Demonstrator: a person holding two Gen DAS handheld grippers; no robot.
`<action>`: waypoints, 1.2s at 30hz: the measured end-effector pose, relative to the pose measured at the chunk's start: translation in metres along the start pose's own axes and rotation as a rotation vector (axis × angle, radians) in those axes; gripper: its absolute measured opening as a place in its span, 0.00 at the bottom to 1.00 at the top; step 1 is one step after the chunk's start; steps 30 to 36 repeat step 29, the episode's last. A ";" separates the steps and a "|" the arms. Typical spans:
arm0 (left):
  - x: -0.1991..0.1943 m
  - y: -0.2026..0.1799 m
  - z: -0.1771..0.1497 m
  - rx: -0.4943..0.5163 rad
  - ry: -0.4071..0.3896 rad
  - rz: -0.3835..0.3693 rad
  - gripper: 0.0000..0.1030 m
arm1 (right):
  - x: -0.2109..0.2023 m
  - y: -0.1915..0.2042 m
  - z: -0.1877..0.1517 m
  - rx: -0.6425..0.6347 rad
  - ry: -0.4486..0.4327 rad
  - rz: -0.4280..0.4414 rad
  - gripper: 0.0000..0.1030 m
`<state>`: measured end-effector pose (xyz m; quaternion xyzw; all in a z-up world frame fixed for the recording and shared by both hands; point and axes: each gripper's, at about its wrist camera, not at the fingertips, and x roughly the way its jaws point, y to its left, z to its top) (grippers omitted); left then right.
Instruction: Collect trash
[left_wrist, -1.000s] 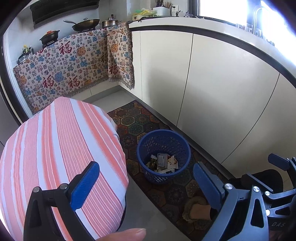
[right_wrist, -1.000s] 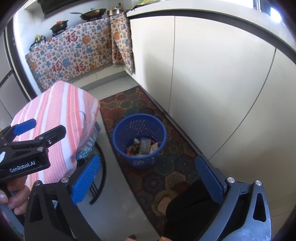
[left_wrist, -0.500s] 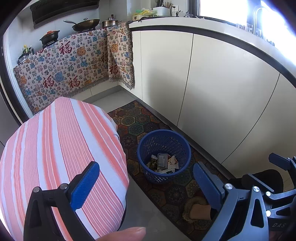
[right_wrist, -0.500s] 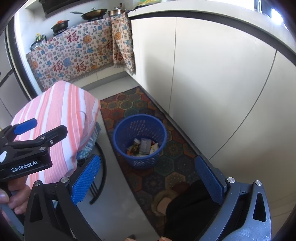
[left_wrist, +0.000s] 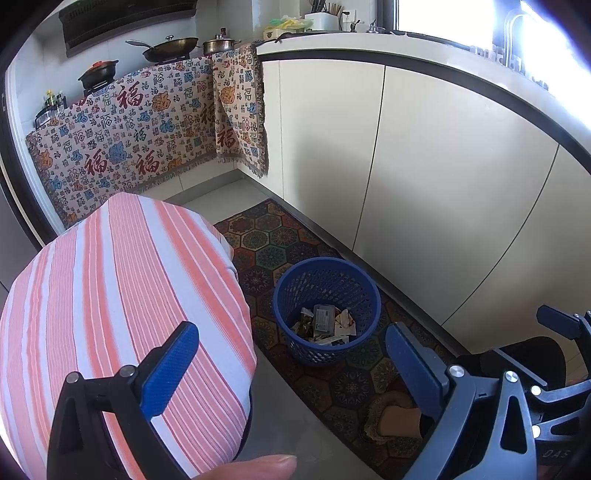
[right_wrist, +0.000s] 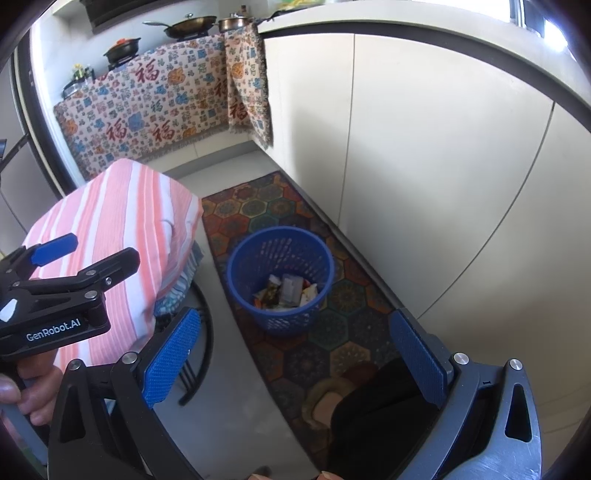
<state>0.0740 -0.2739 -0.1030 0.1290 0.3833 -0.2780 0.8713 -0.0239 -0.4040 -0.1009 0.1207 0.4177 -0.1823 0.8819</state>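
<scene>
A blue mesh wastebasket stands on the floor rug, also in the right wrist view. Several pieces of trash lie in its bottom, wrappers and a small grey box. My left gripper is open and empty, held high above the floor near the basket. My right gripper is open and empty too, above the rug in front of the basket. The left gripper's body shows at the left of the right wrist view.
A table under a pink striped cloth stands left of the basket. White cabinet doors run along the right. A patterned cloth hangs over the far counter with pans on top. A slippered foot rests on the hexagon rug.
Both views have shifted only slightly. Both grippers stay open and empty. The basket and its trash have not moved.
</scene>
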 end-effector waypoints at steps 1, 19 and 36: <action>0.000 0.000 0.000 0.000 0.001 -0.001 1.00 | 0.000 0.000 0.000 0.000 0.001 0.000 1.00; 0.005 -0.001 -0.004 0.009 0.012 -0.004 1.00 | 0.002 -0.004 0.000 0.001 0.009 -0.003 1.00; 0.003 0.006 -0.008 -0.014 0.002 -0.002 1.00 | 0.008 -0.001 -0.003 0.002 0.031 -0.015 1.00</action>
